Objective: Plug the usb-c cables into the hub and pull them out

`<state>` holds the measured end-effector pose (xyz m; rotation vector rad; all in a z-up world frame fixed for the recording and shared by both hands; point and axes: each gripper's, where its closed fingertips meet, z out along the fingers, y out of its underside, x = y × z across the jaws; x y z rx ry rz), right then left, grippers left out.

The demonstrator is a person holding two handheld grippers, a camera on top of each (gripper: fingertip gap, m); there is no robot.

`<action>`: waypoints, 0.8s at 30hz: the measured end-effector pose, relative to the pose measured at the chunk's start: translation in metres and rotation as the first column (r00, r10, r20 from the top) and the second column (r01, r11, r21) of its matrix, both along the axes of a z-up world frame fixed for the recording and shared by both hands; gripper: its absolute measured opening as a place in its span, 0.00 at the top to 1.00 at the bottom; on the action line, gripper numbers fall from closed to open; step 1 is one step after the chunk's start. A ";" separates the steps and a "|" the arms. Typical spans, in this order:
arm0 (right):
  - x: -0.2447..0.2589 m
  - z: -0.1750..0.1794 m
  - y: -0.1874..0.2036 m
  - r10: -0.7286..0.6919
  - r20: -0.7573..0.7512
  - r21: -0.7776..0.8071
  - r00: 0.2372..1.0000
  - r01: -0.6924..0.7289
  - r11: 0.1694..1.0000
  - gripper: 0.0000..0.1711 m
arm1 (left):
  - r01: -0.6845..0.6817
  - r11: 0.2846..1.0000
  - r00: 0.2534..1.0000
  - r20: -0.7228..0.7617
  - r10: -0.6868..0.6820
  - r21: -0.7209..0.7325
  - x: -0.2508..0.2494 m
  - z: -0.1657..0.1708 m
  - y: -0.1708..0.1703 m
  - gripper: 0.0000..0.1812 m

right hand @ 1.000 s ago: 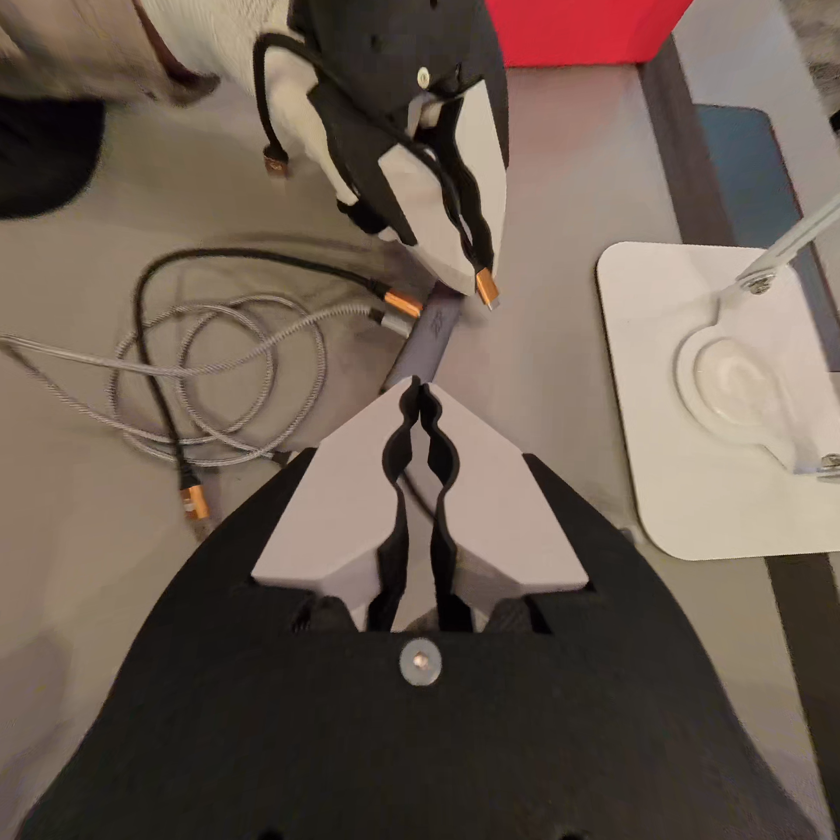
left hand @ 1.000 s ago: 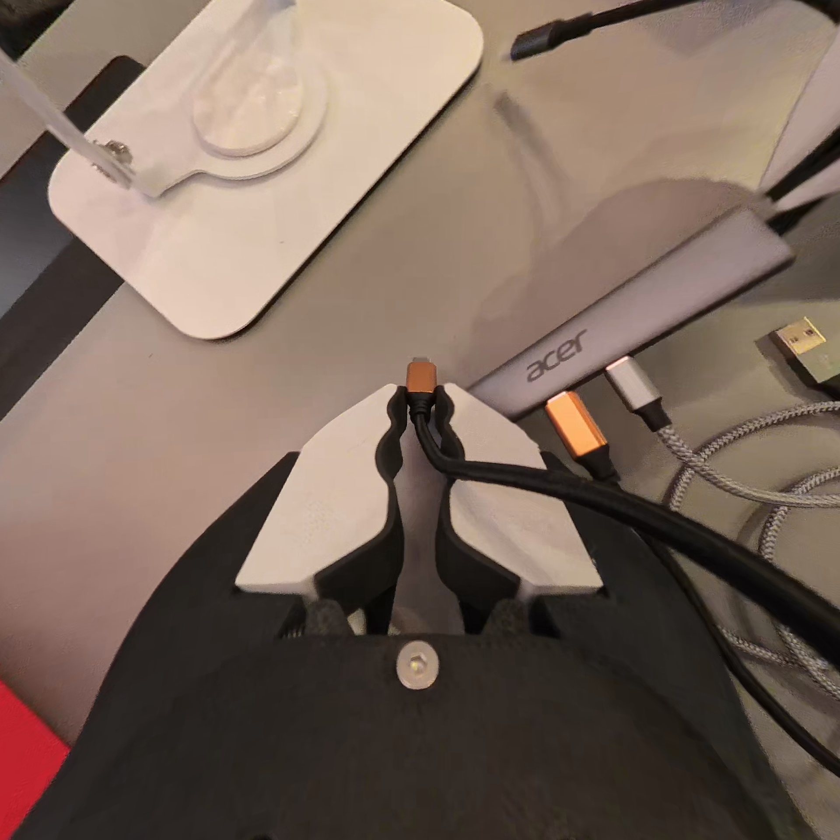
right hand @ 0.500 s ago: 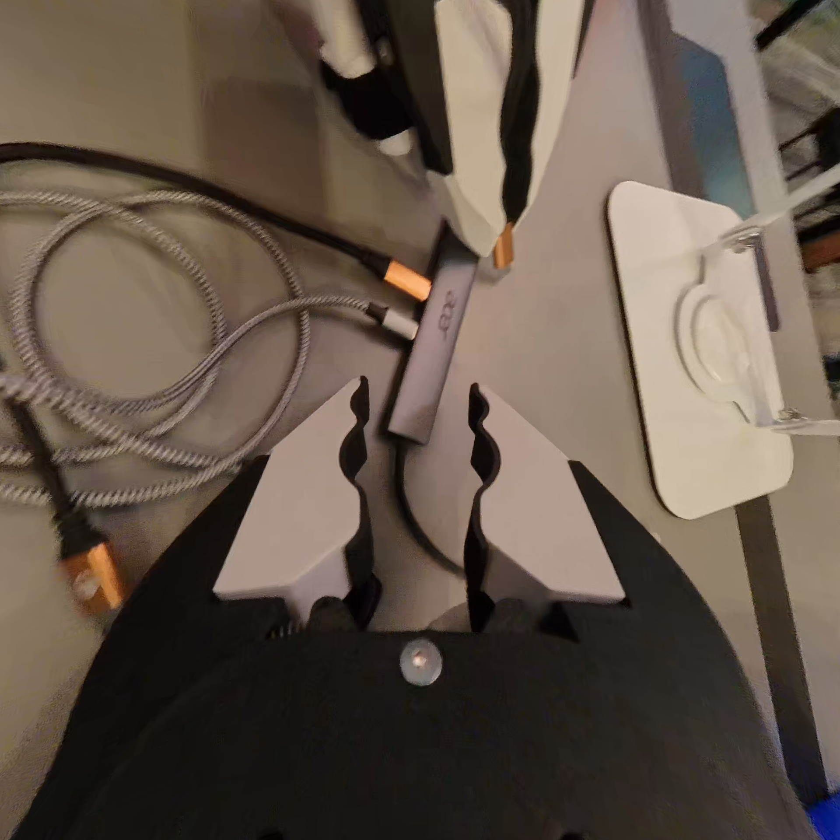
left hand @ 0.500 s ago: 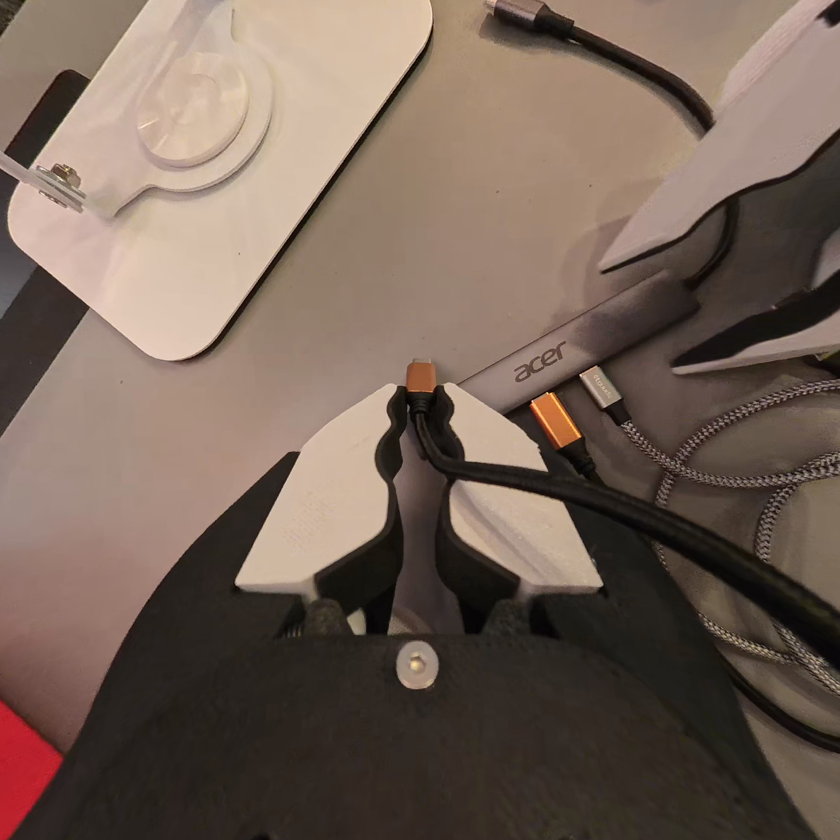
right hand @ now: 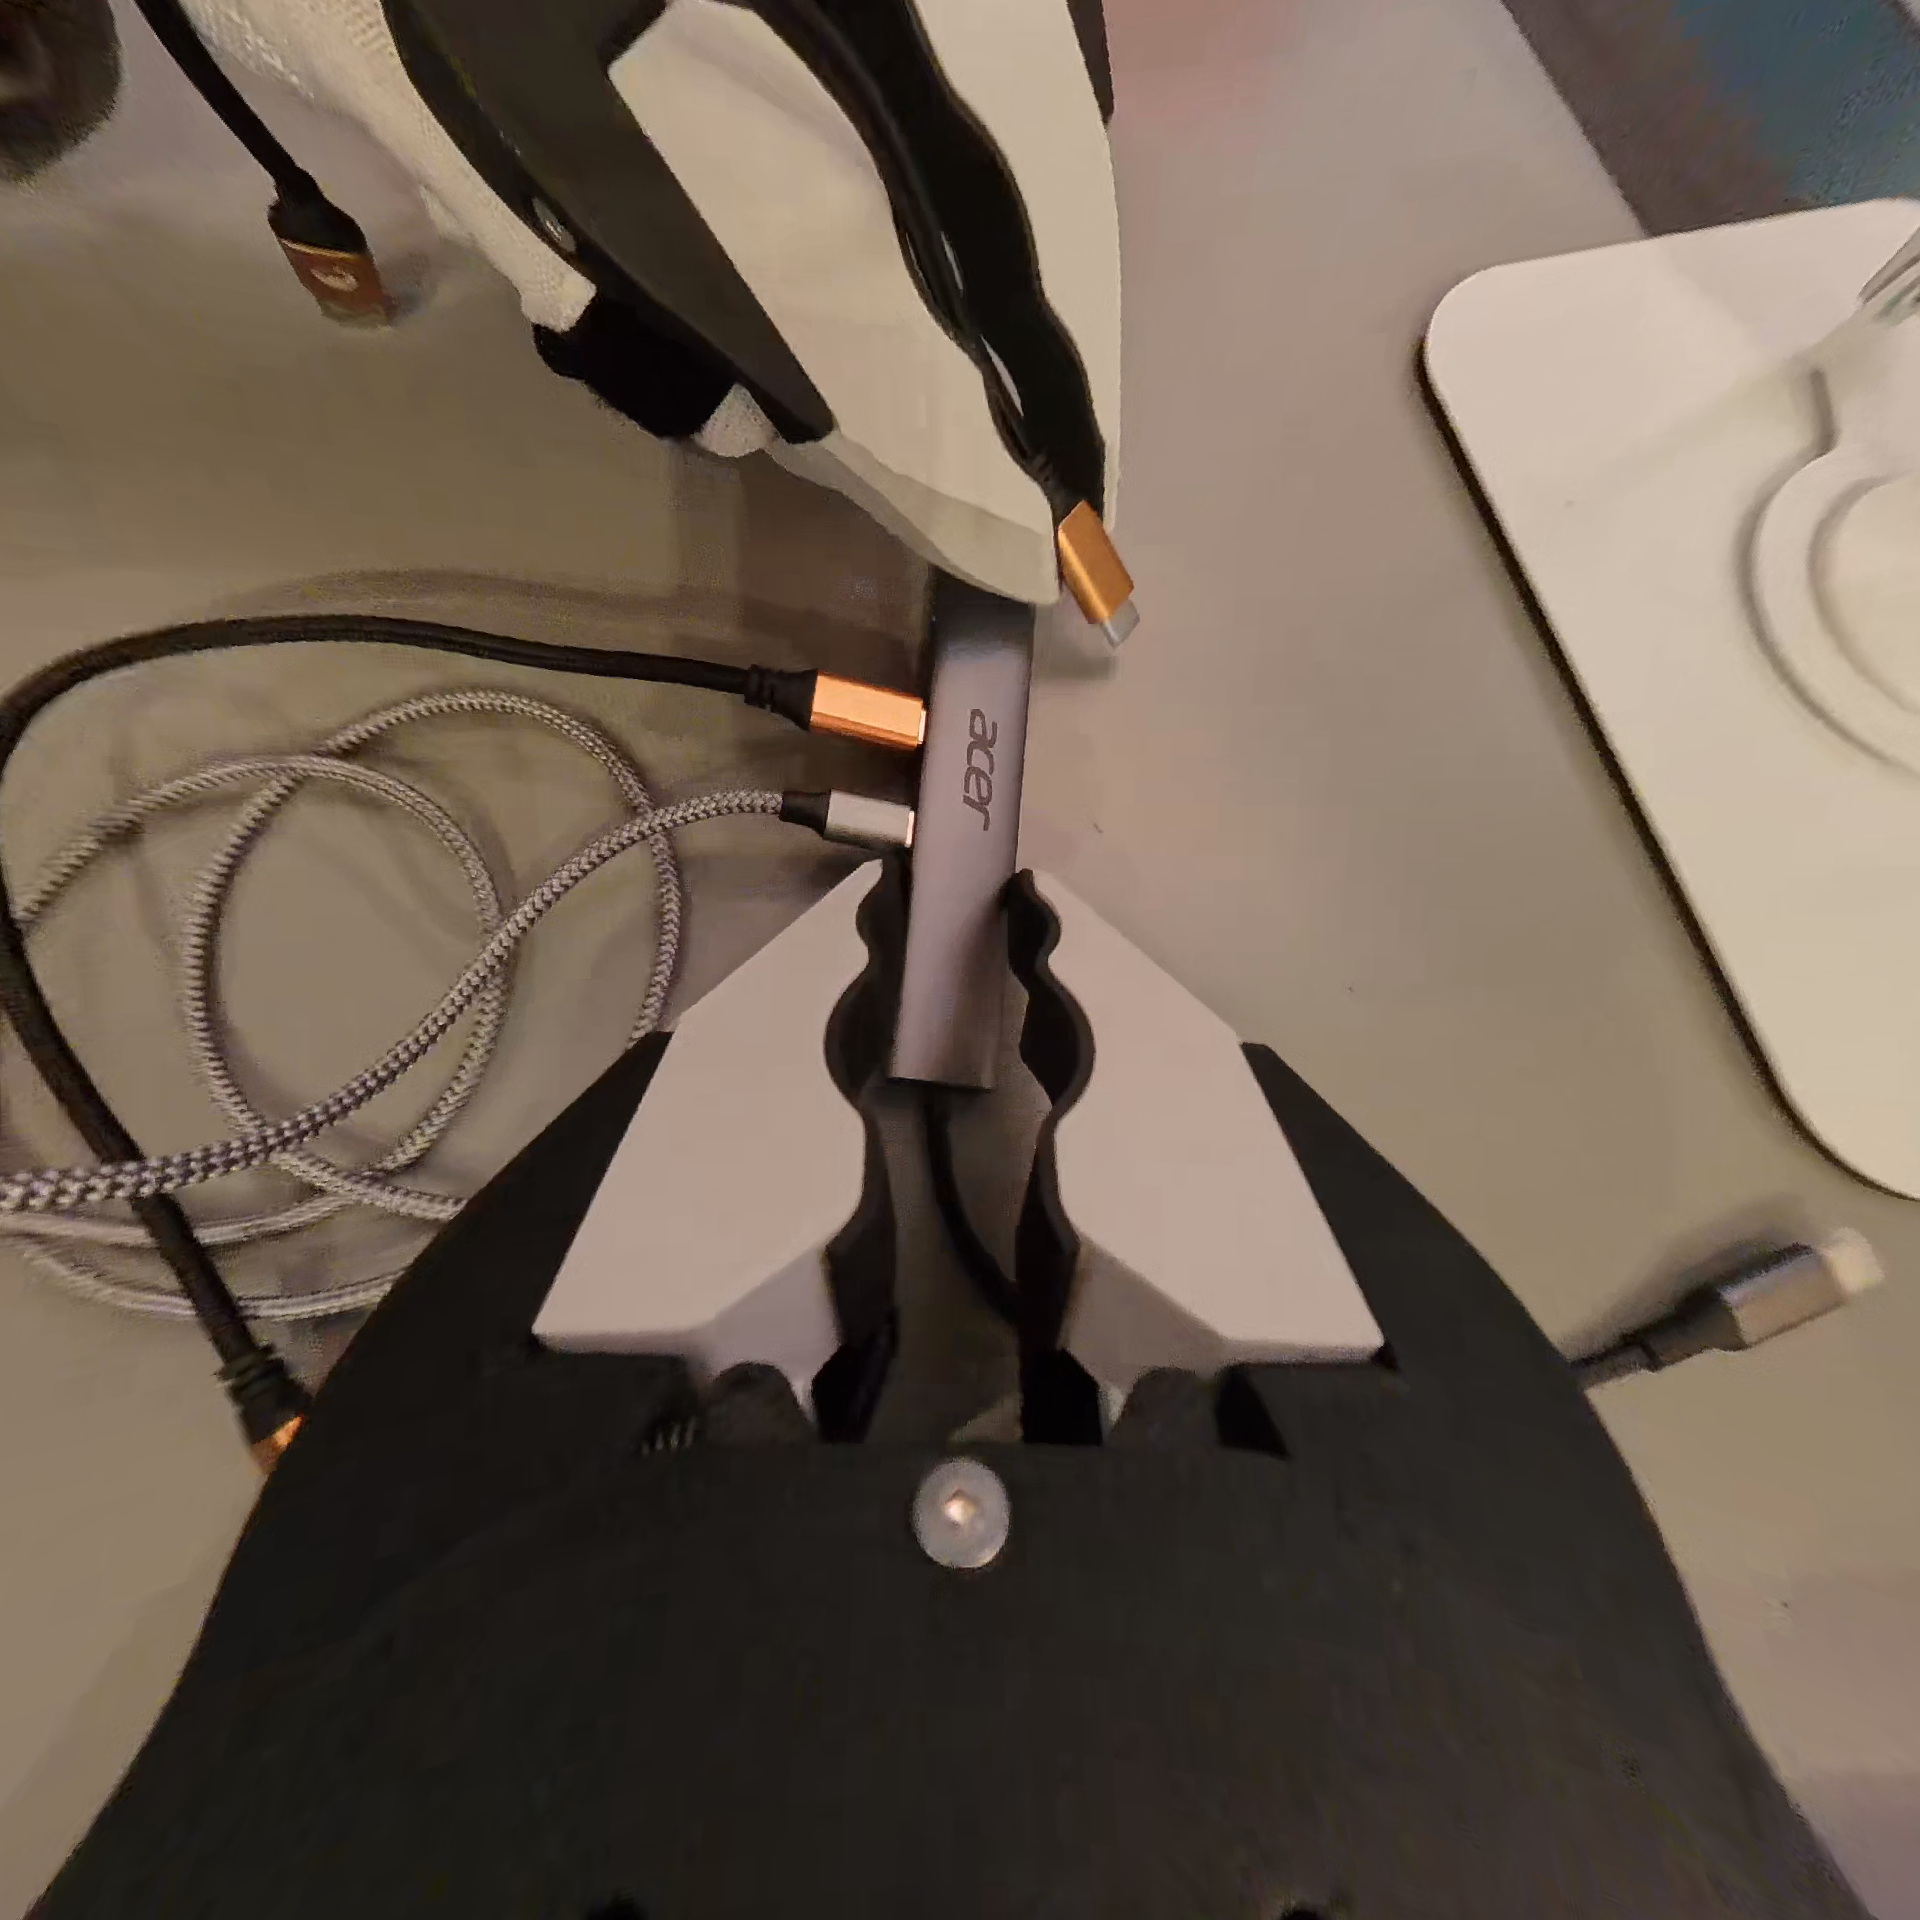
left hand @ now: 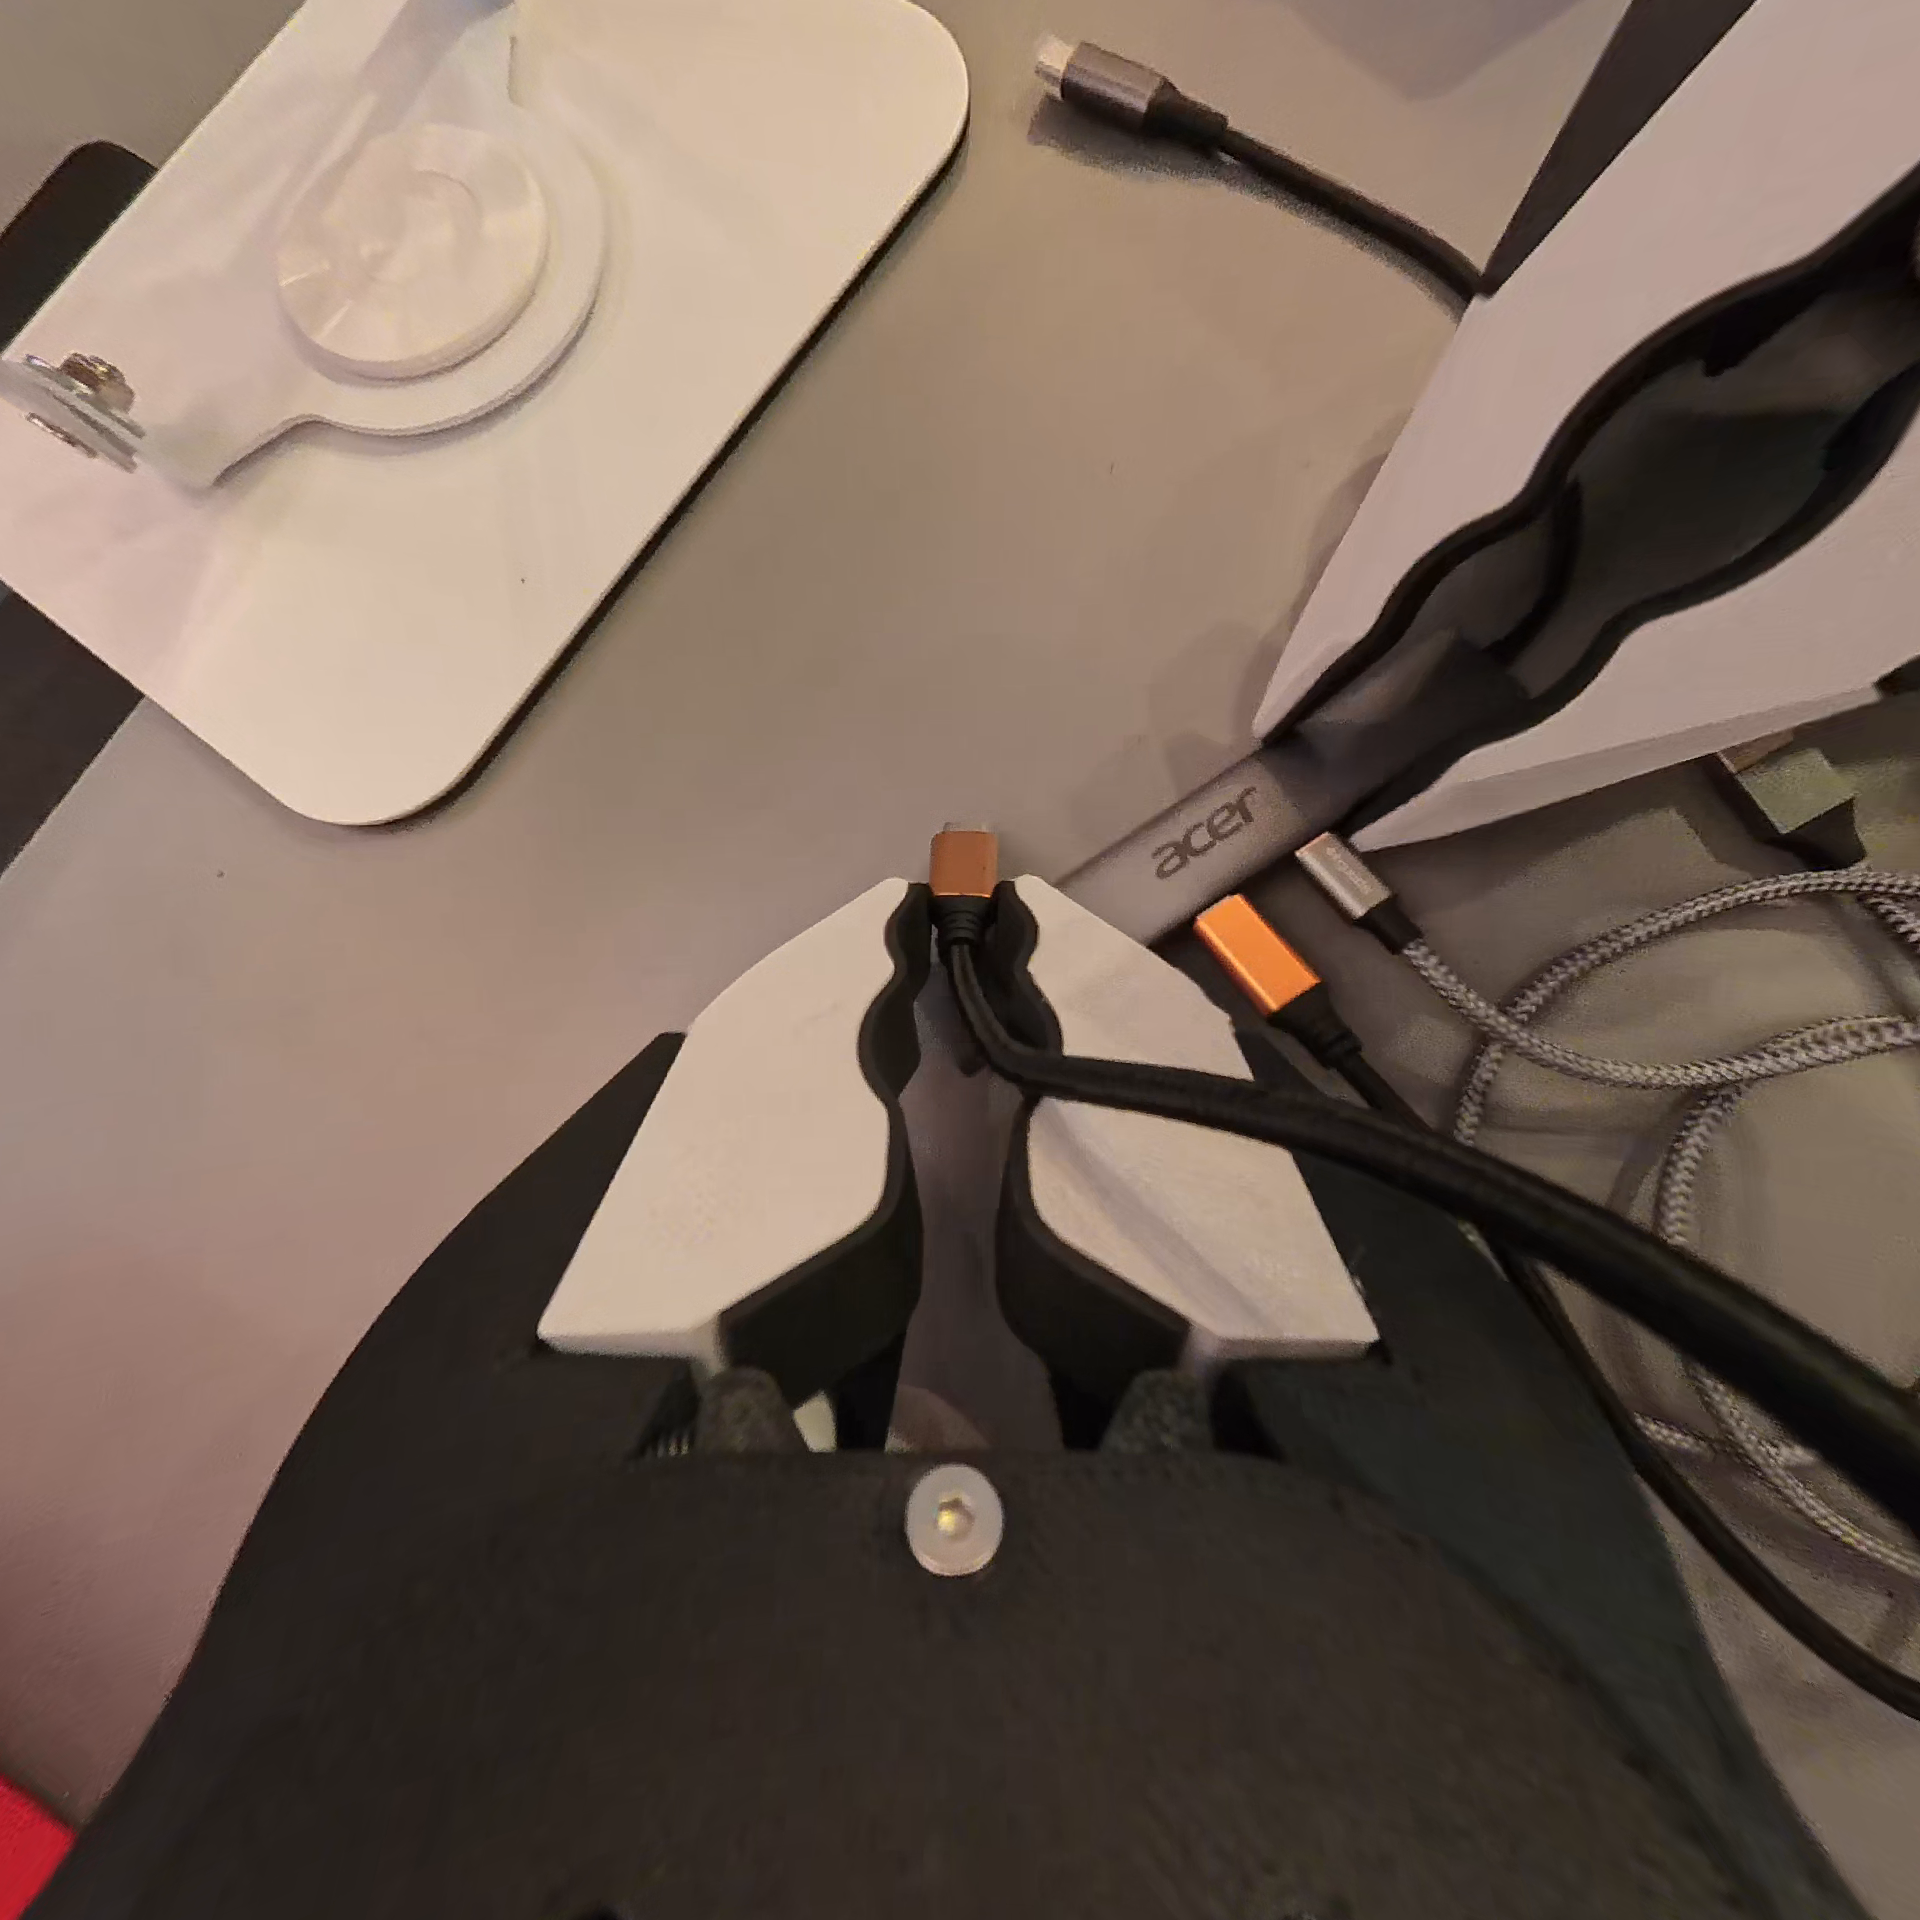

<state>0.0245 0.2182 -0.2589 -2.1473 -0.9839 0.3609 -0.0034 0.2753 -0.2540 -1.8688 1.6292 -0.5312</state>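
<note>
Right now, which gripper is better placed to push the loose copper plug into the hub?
Left. The left gripper is already shut on the copper-tipped USB-C plug, whose tip sits just off the end of the grey hub. The right gripper straddles the hub's other end, so it suits bracing.

Orange-tipped black cable [left hand: 963, 868] pinched in left gripper [left hand: 961, 894] jaws, just beside grey hub [left hand: 1195, 836] on table [left hand: 727, 727].

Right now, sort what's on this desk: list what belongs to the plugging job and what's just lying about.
For the job:
- grey hub, between the right hand-held gripper fingers
- orange-tipped plug, pinched in the left hand-held gripper
- orange plug and silver plug, both in the hub

Lying about:
- white stand base
- loose grey plug
</note>
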 end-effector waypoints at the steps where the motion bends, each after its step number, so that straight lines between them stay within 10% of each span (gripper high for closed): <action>1: -0.001 0.000 -0.002 -0.001 -0.033 -0.037 0.999 -0.001 0.999 0.90 | -0.003 1.000 1.000 0.012 0.003 -0.008 0.000 0.002 0.001 0.93; 17: 0.000 0.010 -0.004 -0.060 -0.310 -0.284 0.949 -0.032 0.958 0.90 | 0.461 0.848 0.887 -0.112 -0.448 0.261 -0.032 0.016 -0.069 0.93; 24: 0.002 0.009 -0.003 -0.028 -0.258 -0.216 0.966 -0.029 0.976 0.89 | 0.438 0.855 0.889 0.005 -0.457 0.276 -0.001 0.012 -0.083 0.93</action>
